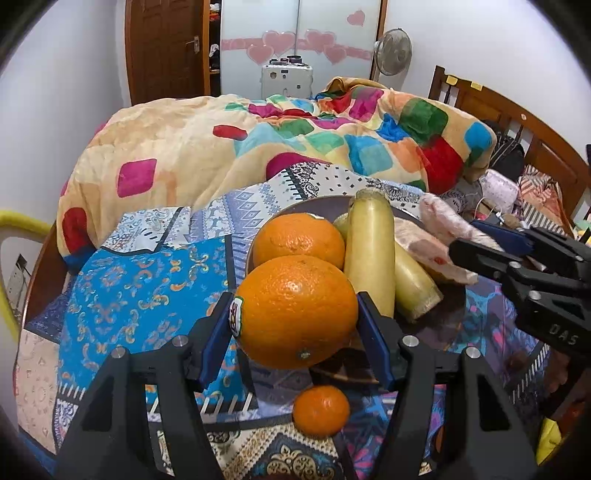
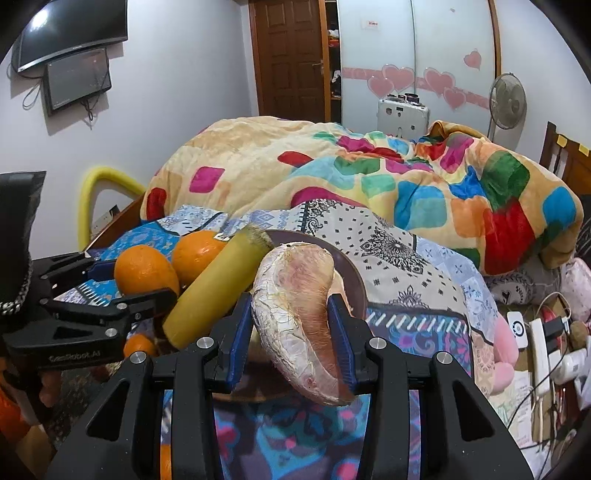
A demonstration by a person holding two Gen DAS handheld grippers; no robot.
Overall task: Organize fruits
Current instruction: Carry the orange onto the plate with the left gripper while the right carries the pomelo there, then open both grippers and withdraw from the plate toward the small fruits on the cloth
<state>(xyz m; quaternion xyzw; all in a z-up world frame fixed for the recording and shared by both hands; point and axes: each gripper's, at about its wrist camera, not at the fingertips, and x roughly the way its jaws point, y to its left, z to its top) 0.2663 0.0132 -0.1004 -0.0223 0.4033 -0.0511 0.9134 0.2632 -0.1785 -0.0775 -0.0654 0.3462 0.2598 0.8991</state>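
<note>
The left gripper [image 1: 295, 325] grips a large orange [image 1: 297, 312] between its blue pads, holding it at the near rim of a dark plate [image 1: 436, 325]. Only the left wrist view shows a small mandarin [image 1: 321, 410] lying on the patterned bedsheet [image 1: 147, 295] just below this gripper's fingers, off the plate. Only the right wrist view shows a wall-mounted television [image 2: 74, 33] and a smaller screen [image 2: 78, 81] high to the left, and a power strip [image 2: 539, 354] with cables far to the right of the fingers.

The right gripper [image 2: 291, 343] is closed on a peeled pomelo segment [image 2: 299, 321], pinched across its narrow middle, over the plate's [image 2: 351, 273] near edge. In the left wrist view the same gripper [image 1: 476, 251] enters from the right, the segment [image 1: 443, 236] in its grip.

The surface is a bed, with a bright checked blanket [image 1: 295, 140] heaped beyond both grippers. Behind it stand a wooden door [image 1: 166, 48], a heart-decorated wardrobe [image 1: 295, 37] and a fan [image 1: 392, 48].

On the plate, ahead of the left gripper, sit a second orange [image 1: 295, 240], two yellow sugarcane pieces [image 1: 369, 254] leaning together, and another pomelo segment [image 1: 421, 247].
</note>
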